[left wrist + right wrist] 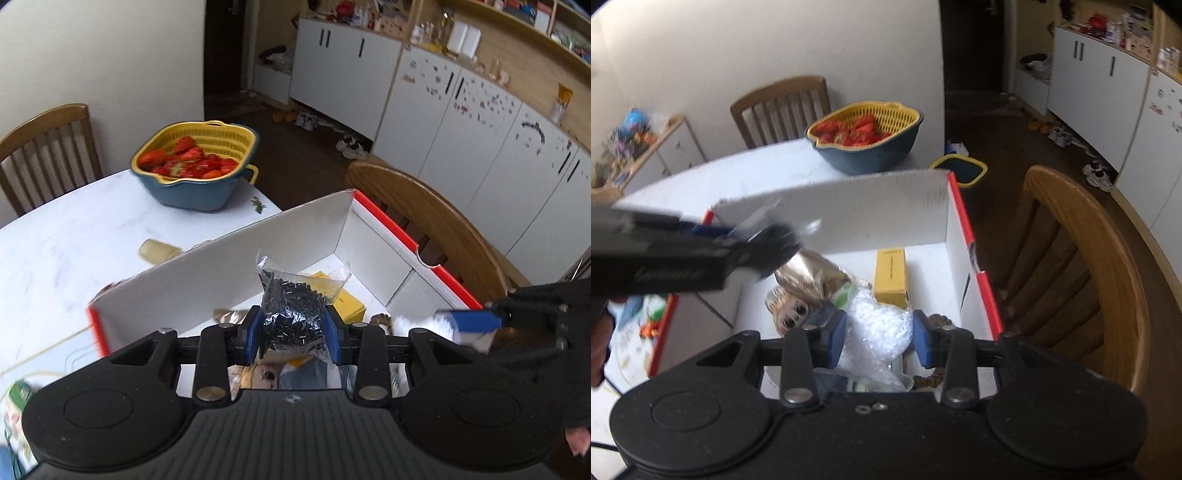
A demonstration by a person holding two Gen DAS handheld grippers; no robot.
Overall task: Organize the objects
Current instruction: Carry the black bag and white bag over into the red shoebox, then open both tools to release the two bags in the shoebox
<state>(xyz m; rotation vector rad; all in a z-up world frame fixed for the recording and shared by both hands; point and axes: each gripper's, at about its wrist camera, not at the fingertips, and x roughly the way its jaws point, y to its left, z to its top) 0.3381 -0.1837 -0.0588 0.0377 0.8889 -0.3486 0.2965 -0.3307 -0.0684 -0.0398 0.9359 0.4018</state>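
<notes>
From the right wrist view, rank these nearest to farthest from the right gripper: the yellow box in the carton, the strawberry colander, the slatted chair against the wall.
1. Yellow rectangular box, just ahead of the right gripper, inside the white carton.
2. Yellow colander of strawberries in its blue bowl, beyond the carton, on the white table.
3. Slatted wooden chair, behind the table, by the wall.

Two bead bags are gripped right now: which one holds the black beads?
The bag of black beads in the left gripper, above the open box. The right gripper holds the bag of white beads.
</notes>
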